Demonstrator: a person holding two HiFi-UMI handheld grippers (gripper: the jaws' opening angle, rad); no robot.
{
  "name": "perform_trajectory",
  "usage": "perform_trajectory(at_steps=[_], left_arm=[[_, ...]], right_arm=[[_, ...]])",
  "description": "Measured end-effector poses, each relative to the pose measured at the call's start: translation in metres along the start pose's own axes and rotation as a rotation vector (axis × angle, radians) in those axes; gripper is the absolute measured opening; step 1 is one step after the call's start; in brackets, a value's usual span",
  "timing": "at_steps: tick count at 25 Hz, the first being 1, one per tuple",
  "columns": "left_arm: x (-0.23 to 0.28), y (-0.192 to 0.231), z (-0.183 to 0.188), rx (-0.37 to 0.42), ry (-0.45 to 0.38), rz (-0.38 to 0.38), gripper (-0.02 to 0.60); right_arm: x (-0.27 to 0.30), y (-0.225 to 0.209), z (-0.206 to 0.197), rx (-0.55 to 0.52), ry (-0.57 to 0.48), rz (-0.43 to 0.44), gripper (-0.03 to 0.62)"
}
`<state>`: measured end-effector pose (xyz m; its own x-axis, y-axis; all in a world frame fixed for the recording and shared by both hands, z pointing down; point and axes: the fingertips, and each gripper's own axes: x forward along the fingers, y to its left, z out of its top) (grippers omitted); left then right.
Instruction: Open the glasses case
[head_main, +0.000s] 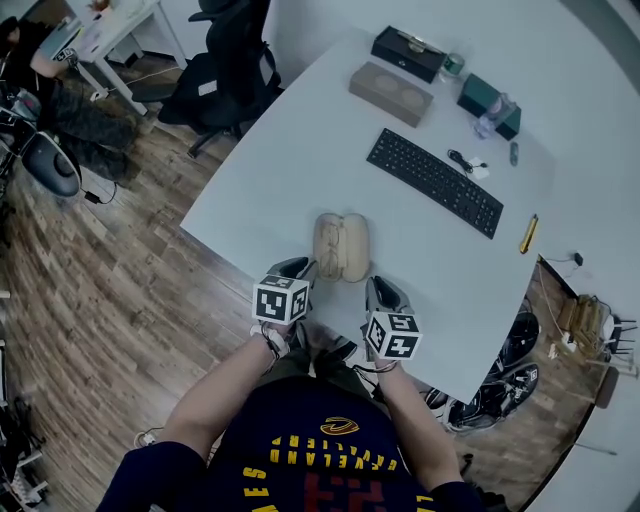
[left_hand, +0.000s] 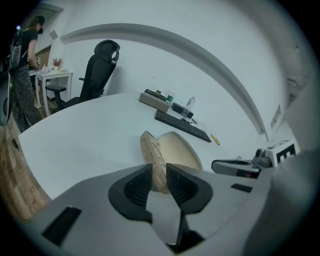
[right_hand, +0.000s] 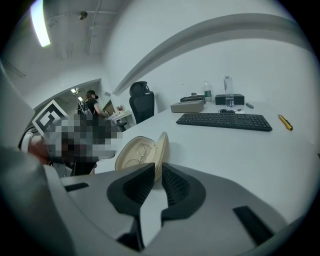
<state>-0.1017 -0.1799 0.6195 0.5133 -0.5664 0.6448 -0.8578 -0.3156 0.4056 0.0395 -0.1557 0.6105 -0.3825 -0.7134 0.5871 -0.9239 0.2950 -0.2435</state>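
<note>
The beige glasses case (head_main: 342, 246) lies open on the white table (head_main: 300, 150), its two halves spread side by side; gold-rimmed glasses rest in one half (right_hand: 135, 150). Both grippers hover at the table's near edge, just short of the case and not touching it. The left gripper (head_main: 303, 266) is by the case's left half (left_hand: 150, 152), slightly open with nothing between its pads (left_hand: 140, 186). By the right half is the right gripper (head_main: 377, 286), its pads (right_hand: 175, 186) almost together and empty.
Farther back lie a black keyboard (head_main: 434, 181), a beige box (head_main: 390, 93), a black box (head_main: 408, 52), a green box (head_main: 487, 100) with a bottle (head_main: 490, 115), and a yellow pen (head_main: 528, 233). A black office chair (head_main: 230, 60) stands at the far-left corner.
</note>
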Motion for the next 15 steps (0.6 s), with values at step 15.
perform_trajectory(at_steps=[15], left_arm=[[0.02,0.007,-0.022,0.086,0.1,0.029,0.106]], right_arm=[[0.027,-0.007,-0.016,-0.083,0.089,-0.02,0.112]])
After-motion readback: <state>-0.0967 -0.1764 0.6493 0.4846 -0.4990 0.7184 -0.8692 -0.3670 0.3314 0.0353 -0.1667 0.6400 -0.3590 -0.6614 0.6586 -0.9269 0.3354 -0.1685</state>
